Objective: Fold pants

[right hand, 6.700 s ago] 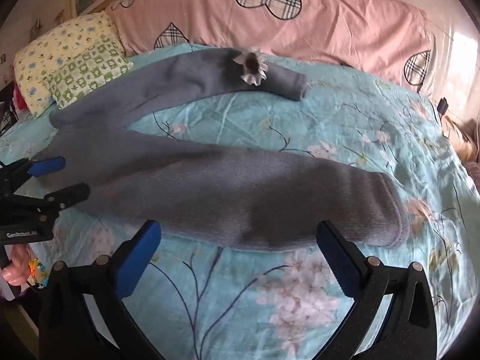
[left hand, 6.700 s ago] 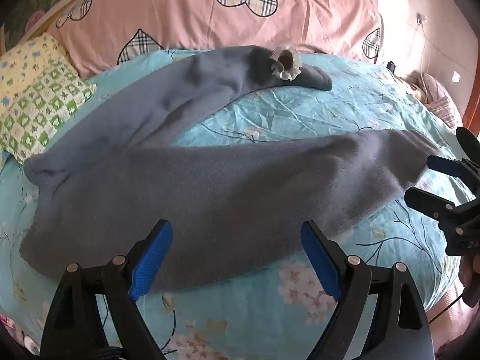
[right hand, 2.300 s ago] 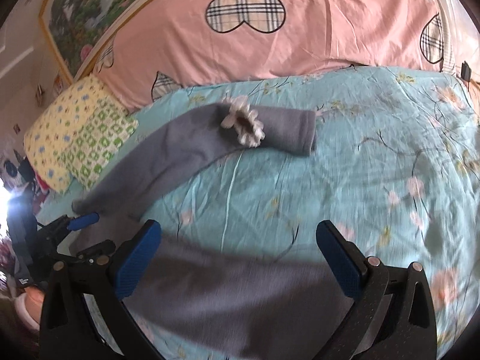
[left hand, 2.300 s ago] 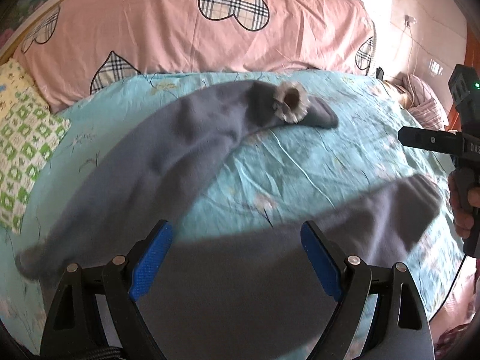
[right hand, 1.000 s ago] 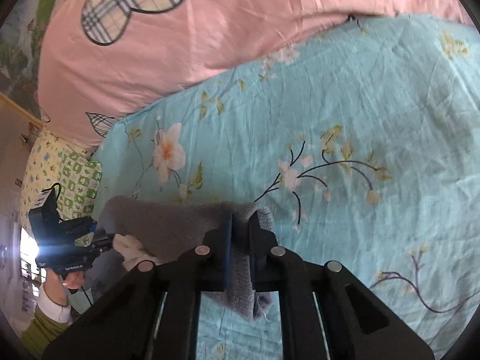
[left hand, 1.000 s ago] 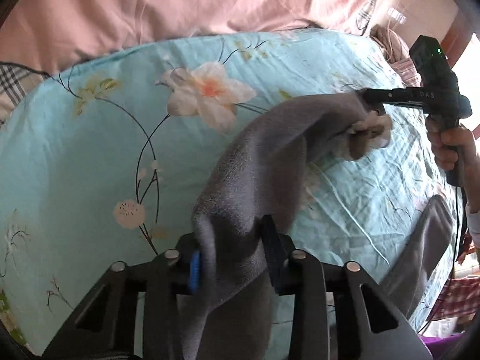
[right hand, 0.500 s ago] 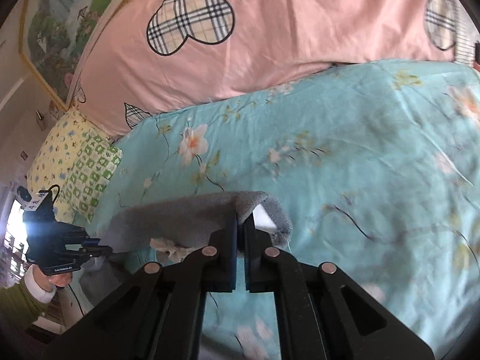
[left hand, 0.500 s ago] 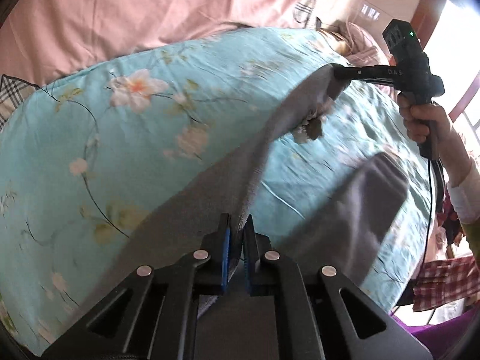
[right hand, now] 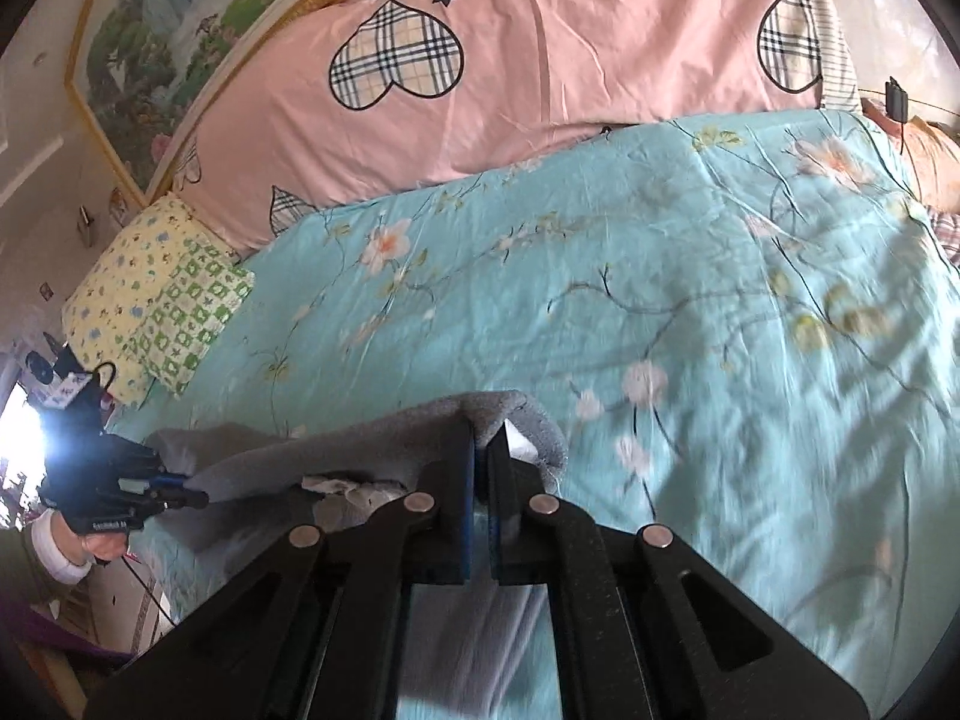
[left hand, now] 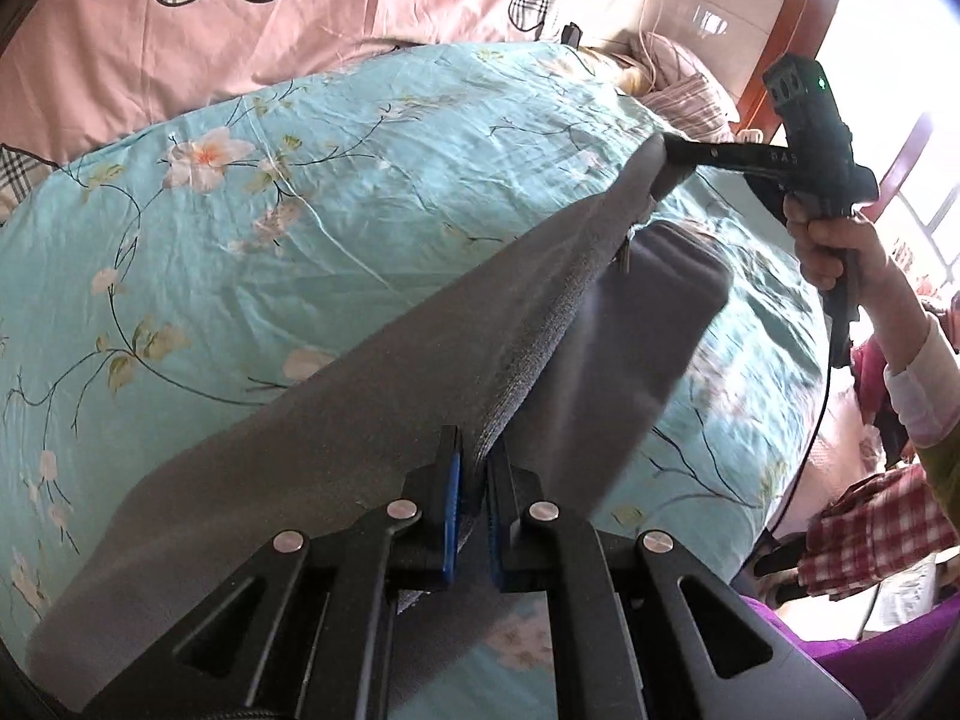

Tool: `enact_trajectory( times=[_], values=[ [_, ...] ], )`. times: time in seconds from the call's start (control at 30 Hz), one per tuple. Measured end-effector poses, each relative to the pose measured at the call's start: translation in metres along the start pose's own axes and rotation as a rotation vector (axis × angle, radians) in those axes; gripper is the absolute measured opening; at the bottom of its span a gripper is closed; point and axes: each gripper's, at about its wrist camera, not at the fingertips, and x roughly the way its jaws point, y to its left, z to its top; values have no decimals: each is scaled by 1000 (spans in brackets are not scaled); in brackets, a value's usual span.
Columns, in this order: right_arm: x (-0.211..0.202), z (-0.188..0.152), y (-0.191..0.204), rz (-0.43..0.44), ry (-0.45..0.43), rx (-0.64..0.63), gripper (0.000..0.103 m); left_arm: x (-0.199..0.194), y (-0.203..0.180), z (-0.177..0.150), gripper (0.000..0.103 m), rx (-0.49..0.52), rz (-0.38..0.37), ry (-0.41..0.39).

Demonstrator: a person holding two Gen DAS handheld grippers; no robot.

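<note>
Across a bed with a turquoise floral sheet (left hand: 336, 252), a pair of grey fleece pants (left hand: 336, 438) is held up by one leg, stretched taut between two handheld grippers. Seen from the left wrist, the left gripper (left hand: 472, 501) has its blue-padded jaws pressed together on the fabric at the bottom of the view, and the lifted leg runs as a long band diagonally up and to the right, ending at the right gripper (left hand: 666, 171), which pinches the leg's far end. A hand (left hand: 831, 246) with a white cuff grips that tool's handle. The other leg (left hand: 648, 324) lies flat on the sheet below and to the right of the raised one, roughly parallel to it. From the right wrist, the right gripper's jaws (right hand: 480, 480) are closed on a fold of grey cloth, and the leg stretches left toward the left gripper (right hand: 180, 492). A pink duvet with plaid hearts (right hand: 510, 84) lies along the head of the bed. A second ago the left jaws stood partly apart around bunched cloth; earlier still, both legs lay spread on the sheet in a V.
</note>
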Motion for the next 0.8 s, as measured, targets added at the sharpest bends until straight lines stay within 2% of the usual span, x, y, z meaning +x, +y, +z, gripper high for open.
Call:
enact_trajectory(
  times=[0.33,0.6,0.8],
  values=[
    [-16,-54,-6,-15,21,27,4,13,-18,-31,6,21,-2,21],
    [-32,-76,0,-39,10,33,4,10,-25,-41,6,48,-6,11],
    [-18,-93,-2,-108,72,38,4,34,-25,-51,6,46,-8,53]
  ],
)
